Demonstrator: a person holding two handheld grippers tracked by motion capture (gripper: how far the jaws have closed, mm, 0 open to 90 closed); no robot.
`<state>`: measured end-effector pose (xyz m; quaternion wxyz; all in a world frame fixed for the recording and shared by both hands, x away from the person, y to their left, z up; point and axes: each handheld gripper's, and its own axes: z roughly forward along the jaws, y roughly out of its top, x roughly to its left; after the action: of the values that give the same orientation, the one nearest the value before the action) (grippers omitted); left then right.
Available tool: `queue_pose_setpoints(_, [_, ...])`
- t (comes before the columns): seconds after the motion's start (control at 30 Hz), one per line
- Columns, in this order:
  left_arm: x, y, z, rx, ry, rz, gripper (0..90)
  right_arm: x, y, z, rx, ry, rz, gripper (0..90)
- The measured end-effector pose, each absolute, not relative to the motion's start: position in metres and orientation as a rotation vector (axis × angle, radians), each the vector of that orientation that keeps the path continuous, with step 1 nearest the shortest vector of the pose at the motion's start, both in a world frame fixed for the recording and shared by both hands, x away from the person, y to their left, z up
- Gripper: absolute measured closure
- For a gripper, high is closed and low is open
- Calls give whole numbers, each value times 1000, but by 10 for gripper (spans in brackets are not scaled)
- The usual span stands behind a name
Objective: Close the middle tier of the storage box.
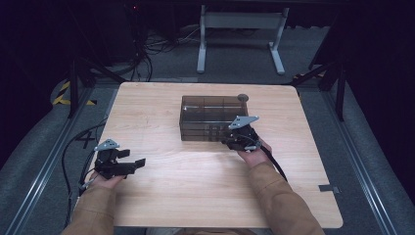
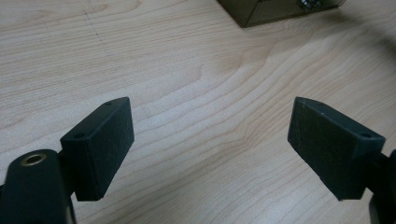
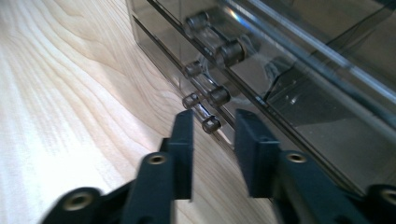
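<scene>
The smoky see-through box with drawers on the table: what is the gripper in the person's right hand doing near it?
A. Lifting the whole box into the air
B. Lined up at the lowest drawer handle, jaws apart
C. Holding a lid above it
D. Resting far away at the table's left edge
B: in the right gripper view the right gripper has its jaws on either side of the lowest drawer handle of the box, not pressing on it.

Smoked transparent drawer cabinet: rectangular, brown-tinted acrylic, standing upright on the wooden table, slightly beyond table centre. Internal dividers are visible through the top. Three stacked drawers face the near edge, all pushed in. Each front carries a clear bar handle on two dark posts; the lowest drawer handle sits nearest the tabletop.
</scene>
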<state>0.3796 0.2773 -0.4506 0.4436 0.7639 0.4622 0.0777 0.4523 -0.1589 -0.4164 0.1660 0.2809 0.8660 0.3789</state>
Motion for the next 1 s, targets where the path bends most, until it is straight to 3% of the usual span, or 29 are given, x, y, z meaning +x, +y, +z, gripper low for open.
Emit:
queue_pose_setpoints(0.13, [380, 277, -451, 1898, 1145, 193, 153, 449, -161, -411, 777, 2469, 1119, 552])
queue_pose_setpoints(0.23, [380, 276, -450, 1894, 1142, 193, 153, 444, -165, -403, 767, 2466, 1168, 414])
queue_pose_setpoints(0.47, [383, 274, -450, 1900, 1135, 191, 153, 436, -173, -395, 778, 2483, 1173, 262])
queue_pose_setpoints(0.7, [383, 273, -450, 1903, 1132, 185, 152, 427, -191, -385, 790, 2483, 1183, 150])
queue_pose_setpoints(1.0, [384, 272, -450, 1905, 1137, 188, 152, 416, -213, -381, 777, 2509, 1126, 119])
